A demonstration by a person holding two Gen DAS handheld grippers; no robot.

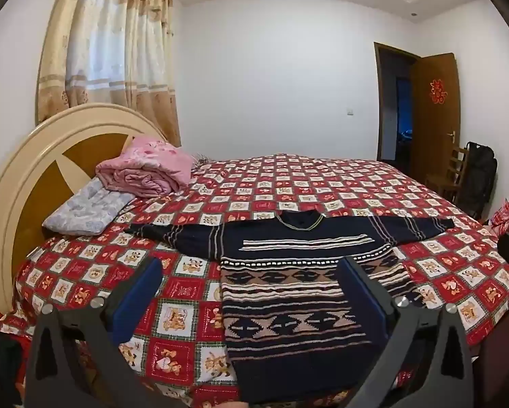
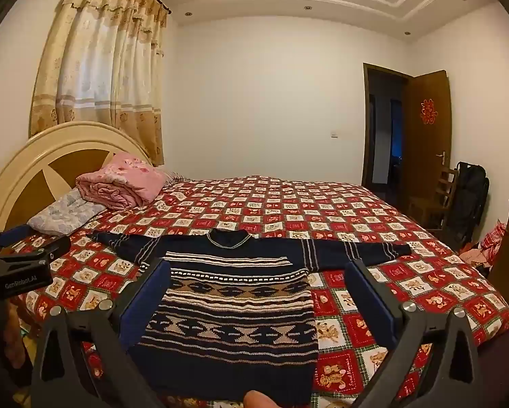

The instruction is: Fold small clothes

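Observation:
A dark navy knitted sweater (image 1: 288, 292) with cream and tan bands lies flat on the bed, front up, both sleeves spread out sideways, hem toward me. It also shows in the right wrist view (image 2: 230, 312). My left gripper (image 1: 251, 268) is open and empty, held above the sweater's hem, over its left edge. My right gripper (image 2: 257, 272) is open and empty above the hem, straddling the sweater's body. The left gripper's body (image 2: 19, 268) shows at the left edge of the right wrist view.
The bed (image 1: 322, 183) has a red checked cover. A folded pink quilt (image 1: 149, 170) and a grey pillow (image 1: 84, 210) lie by the headboard (image 1: 26, 170). An open door (image 1: 434, 112), a chair and a black bag (image 1: 480, 176) stand at the right.

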